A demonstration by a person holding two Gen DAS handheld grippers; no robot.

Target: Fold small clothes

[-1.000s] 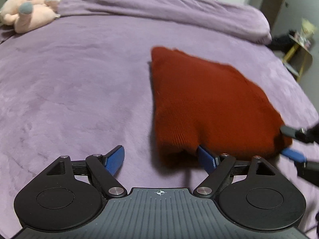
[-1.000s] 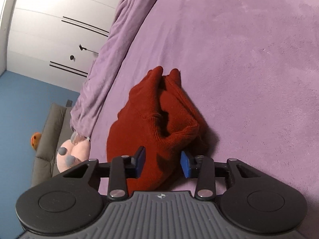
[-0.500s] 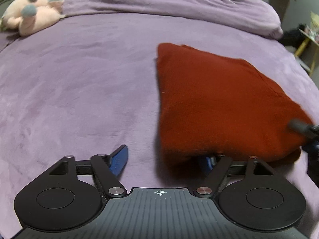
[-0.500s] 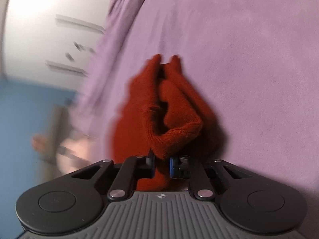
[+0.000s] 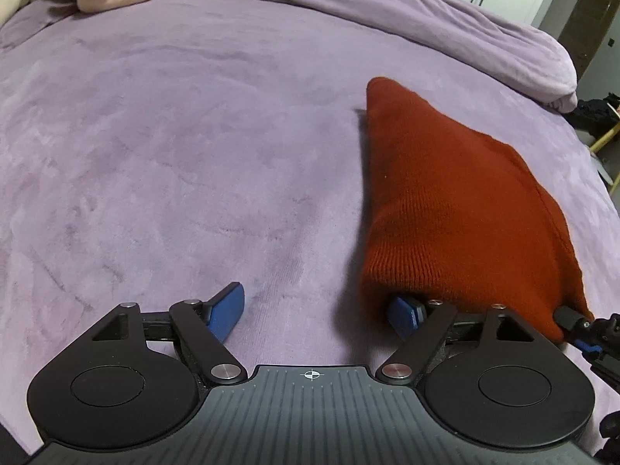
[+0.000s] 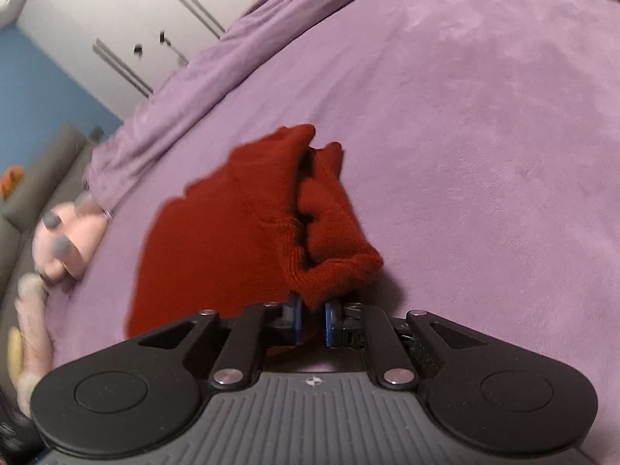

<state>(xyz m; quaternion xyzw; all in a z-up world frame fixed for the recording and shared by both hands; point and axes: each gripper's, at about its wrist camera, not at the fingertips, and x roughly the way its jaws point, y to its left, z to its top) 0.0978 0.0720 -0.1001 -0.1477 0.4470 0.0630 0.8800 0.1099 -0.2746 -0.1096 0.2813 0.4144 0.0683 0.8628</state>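
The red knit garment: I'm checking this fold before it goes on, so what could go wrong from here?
1. The right gripper pinches only a bunched corner of the red knit garment; it may slip out.
2. The left gripper is open, one finger under the hem, so that side may sag and fold unevenly.

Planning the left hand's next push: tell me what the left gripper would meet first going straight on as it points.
Probably the purple blanket: the left gripper points down at bare bed. The red knit garment covers only one finger; depth is uncertain.
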